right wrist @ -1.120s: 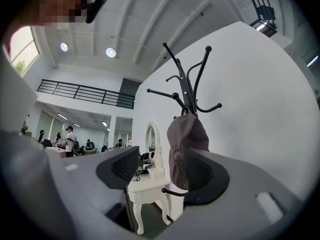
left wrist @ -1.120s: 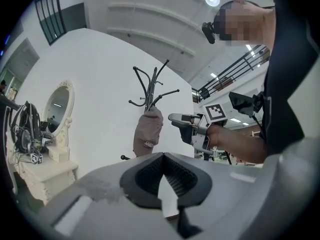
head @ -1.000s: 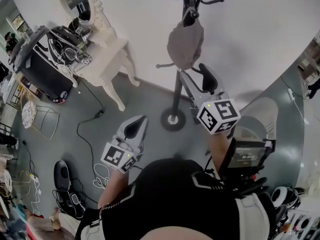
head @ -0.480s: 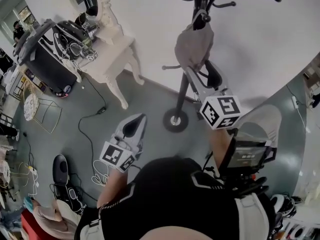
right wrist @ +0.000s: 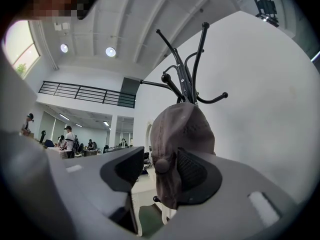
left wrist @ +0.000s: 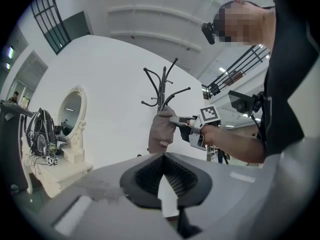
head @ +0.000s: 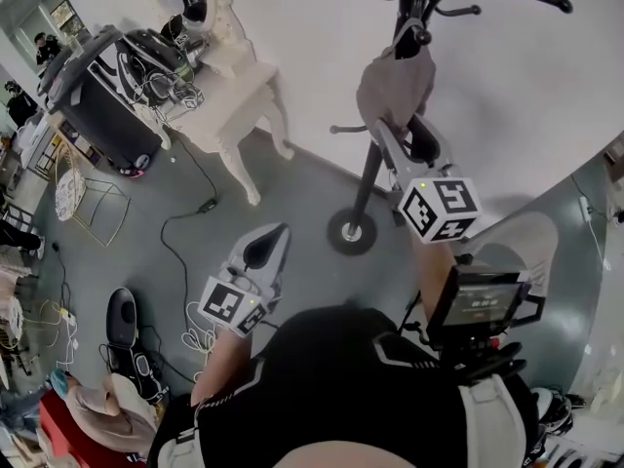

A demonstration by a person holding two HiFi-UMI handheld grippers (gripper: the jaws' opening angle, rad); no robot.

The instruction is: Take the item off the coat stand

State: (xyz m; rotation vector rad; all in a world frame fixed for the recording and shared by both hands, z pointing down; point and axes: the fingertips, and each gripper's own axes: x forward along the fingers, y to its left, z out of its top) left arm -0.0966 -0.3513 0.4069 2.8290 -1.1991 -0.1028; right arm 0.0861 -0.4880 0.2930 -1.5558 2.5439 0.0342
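Note:
A grey-brown cap (head: 390, 86) hangs from a hook of the black coat stand (head: 369, 178). My right gripper (head: 402, 130) is raised to the cap's lower part, with one finger on each side of it. In the right gripper view the cap (right wrist: 180, 139) hangs between the jaws of the right gripper (right wrist: 160, 169); it lies against the right pad, a gap remains at the left pad, and the jaws are closing. My left gripper (head: 265, 245) is held low in front of the body, shut and empty. The left gripper view shows the cap (left wrist: 162, 129) and the stand beyond the left gripper (left wrist: 164, 156).
The stand's round base (head: 353, 232) rests on the grey floor by a white wall. A white dressing table (head: 229, 96) with an oval mirror stands to the left, next to a black cart (head: 97, 105) loaded with cables. A cable (head: 180, 232) trails across the floor.
My right gripper has risen from below the cap until its fingers stand on either side of the cap's lower part. The left gripper has barely moved.

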